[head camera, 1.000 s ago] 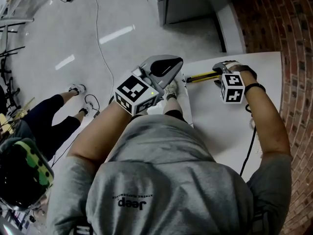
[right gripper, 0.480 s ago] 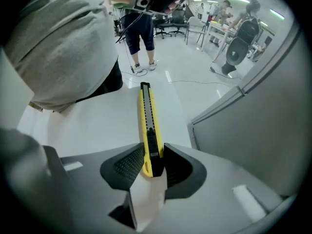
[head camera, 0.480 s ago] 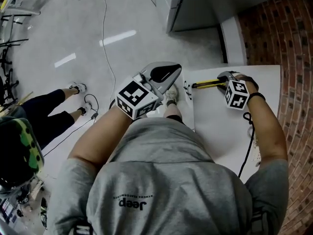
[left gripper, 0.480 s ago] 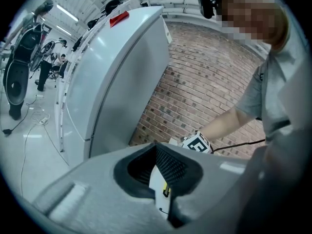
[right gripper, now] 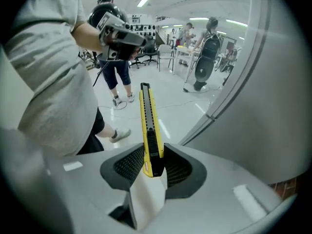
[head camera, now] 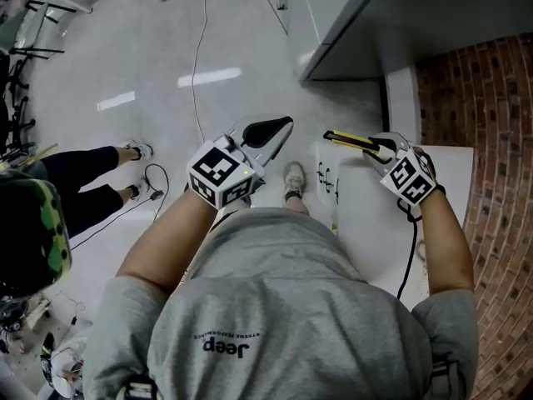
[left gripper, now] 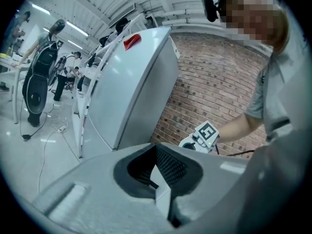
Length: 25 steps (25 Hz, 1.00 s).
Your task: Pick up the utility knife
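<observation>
The left gripper [head camera: 279, 128] points to 1 o'clock over the floor. Its jaws are pressed together, and nothing is in them. At 6 o'clock from it, the person's grey shirt [head camera: 275, 307] has the word "Jeep" on it, seen upside down. Right of the shirt is the white table [head camera: 366, 223]. The right gripper [head camera: 376, 147] is over the table's far corner, with its jaws closed tight on the knife [head camera: 350, 141]. The knife is yellow and black. It is up off the table and sticks out toward 10 o'clock. A brick wall [head camera: 491, 98] is at 3 o'clock.
</observation>
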Each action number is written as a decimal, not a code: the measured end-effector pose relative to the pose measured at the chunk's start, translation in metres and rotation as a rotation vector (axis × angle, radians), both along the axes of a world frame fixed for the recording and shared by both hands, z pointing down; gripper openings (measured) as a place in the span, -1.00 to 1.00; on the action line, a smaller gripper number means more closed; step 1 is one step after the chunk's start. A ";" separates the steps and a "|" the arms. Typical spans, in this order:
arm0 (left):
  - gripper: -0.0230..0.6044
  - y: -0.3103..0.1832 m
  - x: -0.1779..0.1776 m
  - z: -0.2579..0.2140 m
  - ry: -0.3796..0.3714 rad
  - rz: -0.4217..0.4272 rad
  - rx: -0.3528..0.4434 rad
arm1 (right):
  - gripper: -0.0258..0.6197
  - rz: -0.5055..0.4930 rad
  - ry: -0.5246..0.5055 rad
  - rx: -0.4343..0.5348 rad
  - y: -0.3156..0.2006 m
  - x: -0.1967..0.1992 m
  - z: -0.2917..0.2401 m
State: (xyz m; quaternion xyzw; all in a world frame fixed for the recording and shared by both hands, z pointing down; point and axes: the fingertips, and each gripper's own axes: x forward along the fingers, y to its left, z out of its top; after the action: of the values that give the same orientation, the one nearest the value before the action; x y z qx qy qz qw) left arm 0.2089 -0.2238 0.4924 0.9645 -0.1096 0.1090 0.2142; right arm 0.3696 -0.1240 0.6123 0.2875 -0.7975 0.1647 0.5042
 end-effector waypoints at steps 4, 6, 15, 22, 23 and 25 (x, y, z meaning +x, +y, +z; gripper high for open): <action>-0.93 -0.026 -0.045 -0.010 0.004 -0.092 0.026 | -0.50 0.095 -0.143 0.091 -0.051 -0.039 -0.033; -0.93 -0.040 -0.070 -0.013 0.003 -0.140 0.026 | -0.50 0.128 -0.210 0.125 -0.076 -0.063 -0.047; -0.93 -0.102 -0.171 -0.025 0.005 -0.343 0.078 | -0.50 0.241 -0.518 0.205 -0.179 -0.165 -0.090; -0.93 -0.132 -0.223 -0.032 0.012 -0.438 0.103 | -0.50 0.344 -0.728 0.185 -0.216 -0.214 -0.104; -0.93 -0.135 -0.228 -0.032 0.012 -0.443 0.105 | -0.50 0.350 -0.747 0.184 -0.220 -0.219 -0.105; -0.93 -0.140 -0.235 -0.034 0.012 -0.452 0.111 | -0.50 0.353 -0.775 0.185 -0.228 -0.229 -0.108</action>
State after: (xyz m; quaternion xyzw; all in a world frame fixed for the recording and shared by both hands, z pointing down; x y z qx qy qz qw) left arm -0.0260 -0.3636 0.4585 0.9263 -0.3274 0.0464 0.1805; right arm 0.1408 -0.3516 0.5039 0.3804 -0.8778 0.2722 0.1038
